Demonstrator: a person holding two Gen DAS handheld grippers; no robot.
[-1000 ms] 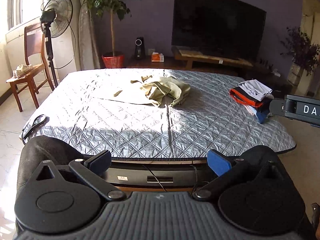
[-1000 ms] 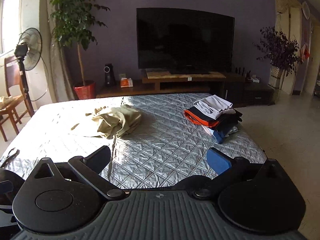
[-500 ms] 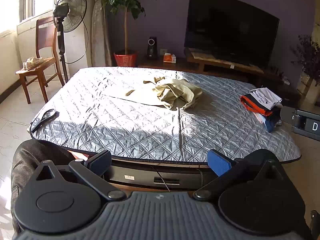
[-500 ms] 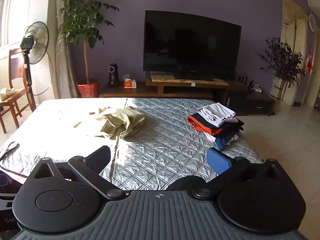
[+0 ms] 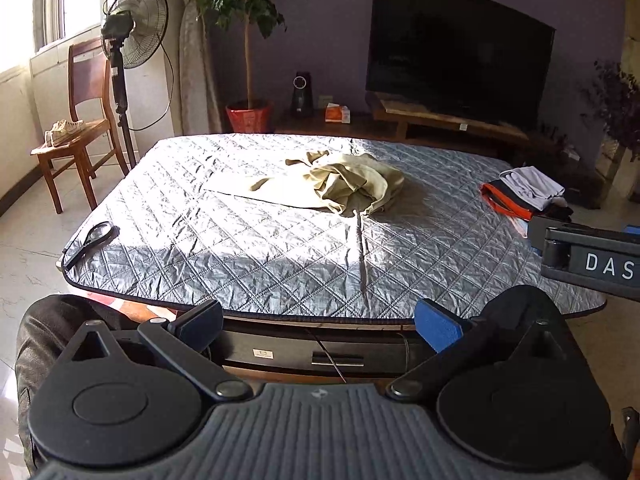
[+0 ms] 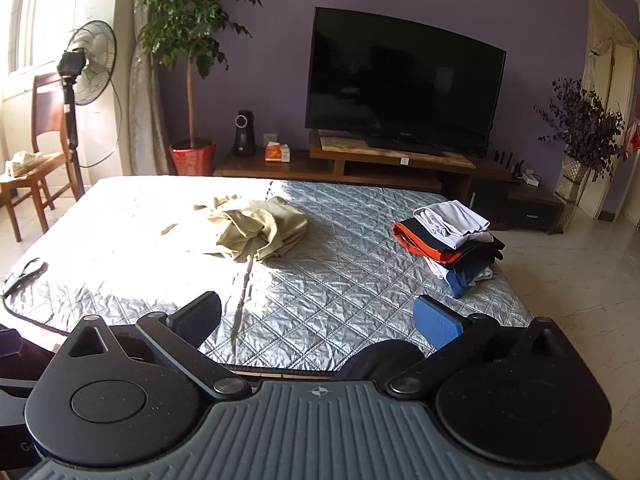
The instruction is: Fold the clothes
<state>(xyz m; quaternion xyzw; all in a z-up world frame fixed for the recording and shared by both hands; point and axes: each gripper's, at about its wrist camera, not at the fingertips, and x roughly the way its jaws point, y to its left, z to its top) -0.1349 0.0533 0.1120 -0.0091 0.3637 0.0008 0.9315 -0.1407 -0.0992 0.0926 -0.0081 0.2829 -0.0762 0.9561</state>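
Observation:
A crumpled beige garment (image 5: 348,184) lies unfolded near the middle of the grey quilted bed (image 5: 280,248); it also shows in the right wrist view (image 6: 256,232). A stack of folded clothes (image 6: 452,236), white on top of orange and dark pieces, sits at the bed's right edge, also in the left wrist view (image 5: 524,194). My left gripper (image 5: 318,320) is open and empty, held back from the bed's near edge. My right gripper (image 6: 318,318) is open and empty, over the near edge. Its body (image 5: 588,256) shows at the right of the left wrist view.
A black looped strap (image 5: 90,240) lies at the bed's near left corner. A wooden chair (image 5: 76,128), a standing fan (image 5: 128,52) and a potted tree (image 5: 246,40) stand left. A TV (image 6: 404,80) on a low wooden unit stands behind the bed. Tiled floor lies right.
Both grippers have drawn back and risen a little, so the bed and the clothes sit farther off in the views. Both stay open and empty. The clothes have not moved.

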